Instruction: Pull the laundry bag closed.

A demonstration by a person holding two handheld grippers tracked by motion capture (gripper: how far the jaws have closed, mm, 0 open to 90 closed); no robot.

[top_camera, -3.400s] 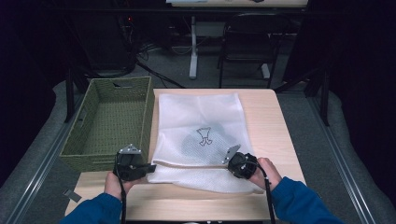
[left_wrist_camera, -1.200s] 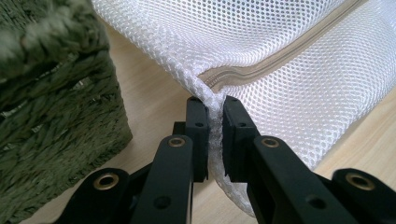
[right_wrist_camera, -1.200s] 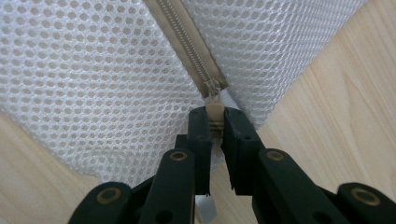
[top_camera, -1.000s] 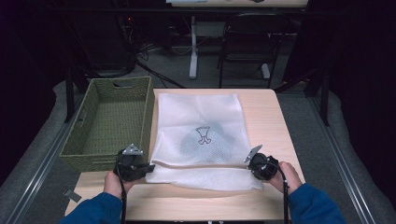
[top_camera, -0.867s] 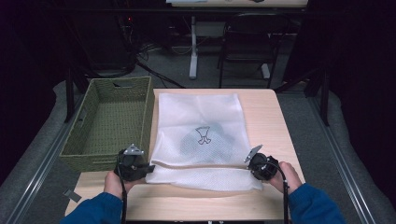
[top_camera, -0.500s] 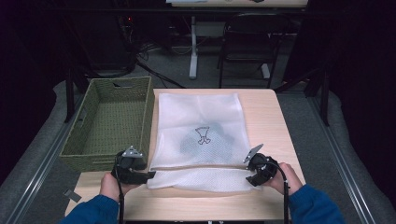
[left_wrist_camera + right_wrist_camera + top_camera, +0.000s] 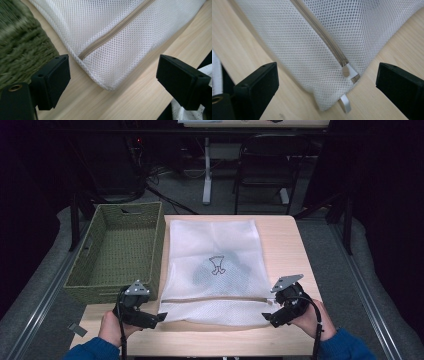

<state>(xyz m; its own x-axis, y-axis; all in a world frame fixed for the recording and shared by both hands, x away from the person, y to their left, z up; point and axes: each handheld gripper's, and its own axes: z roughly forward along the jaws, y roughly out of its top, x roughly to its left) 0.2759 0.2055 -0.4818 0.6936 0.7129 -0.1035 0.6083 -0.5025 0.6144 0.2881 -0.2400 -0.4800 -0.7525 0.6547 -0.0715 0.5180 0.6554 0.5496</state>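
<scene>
High view: white mesh laundry bag (image 7: 212, 265) lies flat on the wooden bench (image 7: 290, 245), long axis running away from the person. Dark shape showing through the mesh near the middle, with a small line drawing printed over it. Tan zipper (image 7: 215, 298) runs across the near end of the bag, side to side. Green woven basket (image 7: 117, 250) sits on the bench to the left, its long side just beside the bag's left edge.

Left tool (image 7: 159, 316) at the bag's near left corner, held in the person's left hand (image 7: 112, 329). Right tool (image 7: 266, 316) at the near right corner, in the right hand (image 7: 307, 320). Blue sleeves at the bottom edge.

Left gripper view: jaws stand wide apart, just opened out, nothing between the pads. Bag corner lies on the bench below and between them, untouched; zipper's closed end stops short of the bag edge. Basket weave at the left, close to the left jaw.

Right gripper view: jaws likewise wide apart, just opened out, pads clear of the mesh. Bag's other near corner lies flat on the bench between them. Zipper pull (image 7: 346, 70) rests near this corner, and a small white tab (image 7: 345, 104) sticks out from the corner tip onto the wood.
</scene>
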